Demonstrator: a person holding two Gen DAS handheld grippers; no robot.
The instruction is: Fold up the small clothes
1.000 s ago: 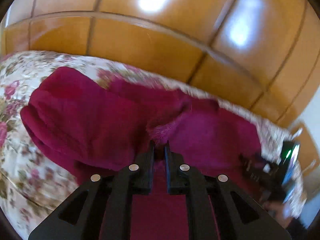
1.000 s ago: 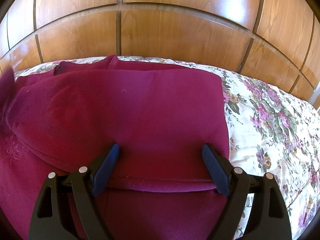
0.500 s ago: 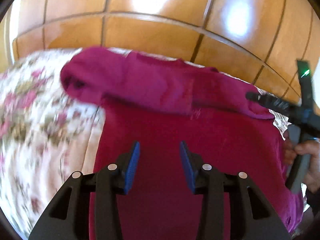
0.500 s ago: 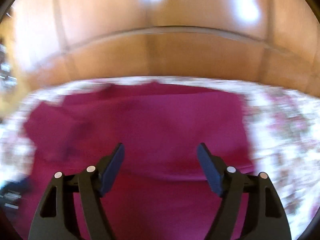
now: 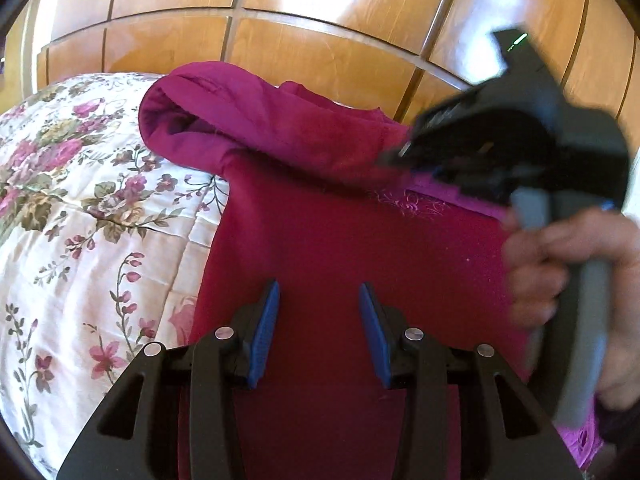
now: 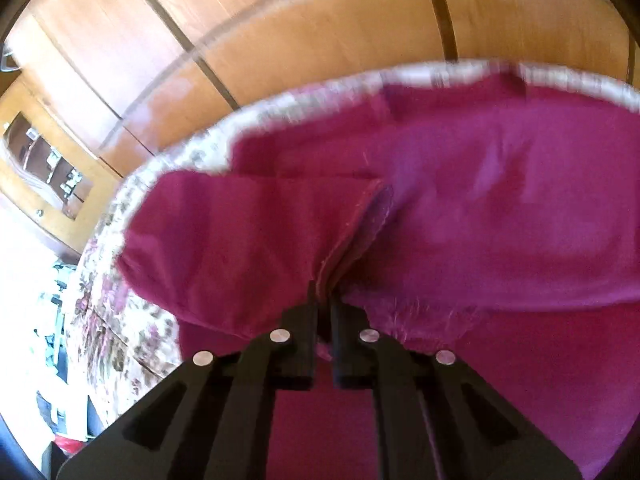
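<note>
The garment [image 5: 320, 248] lies spread on the bed [image 5: 92, 216], reaching back to the wooden wall panels [image 5: 320, 52] behind it. Its far part is folded over toward the near part, and the bunched fold sits at the back left. The left gripper [image 5: 319, 312] hangs over the garment's near middle. To its right, a hand [image 5: 568, 276] carries the right gripper [image 6: 323, 304], which pinches a raised edge of the cloth.

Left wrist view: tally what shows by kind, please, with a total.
Garments: 1, the magenta garment
Bedding: 1, the floral bedspread
Wooden furniture: 1, the wooden headboard
Grippers: 2, the left gripper with jaws apart over the garment, and the right gripper
Hands: 1, the right hand
Total: 6
</note>
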